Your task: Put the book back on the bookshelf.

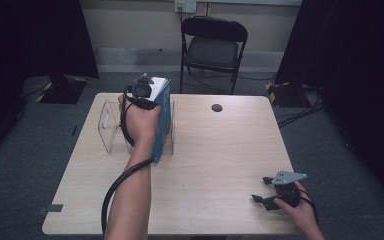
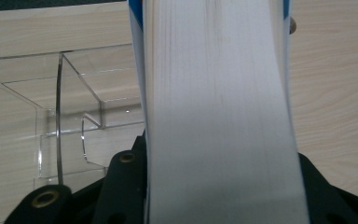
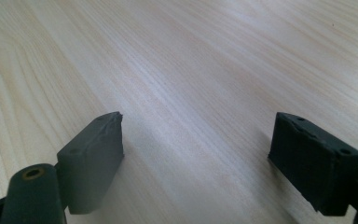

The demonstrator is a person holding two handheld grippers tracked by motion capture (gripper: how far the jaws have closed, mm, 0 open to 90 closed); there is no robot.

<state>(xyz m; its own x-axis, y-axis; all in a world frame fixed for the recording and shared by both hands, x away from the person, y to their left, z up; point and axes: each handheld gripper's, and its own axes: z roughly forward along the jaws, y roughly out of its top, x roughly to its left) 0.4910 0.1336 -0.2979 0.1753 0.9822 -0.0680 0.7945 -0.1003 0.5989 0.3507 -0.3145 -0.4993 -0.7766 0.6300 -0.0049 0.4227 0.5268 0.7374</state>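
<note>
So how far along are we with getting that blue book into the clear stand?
Done: the left tongs are clamped on the thick blue-covered book, held upright at the clear acrylic file stand. In hand: seating it in the stand's right end. Whether it rests on the bottom is hidden. Left: release. The right tongs rest open on the light wooden table.
</note>
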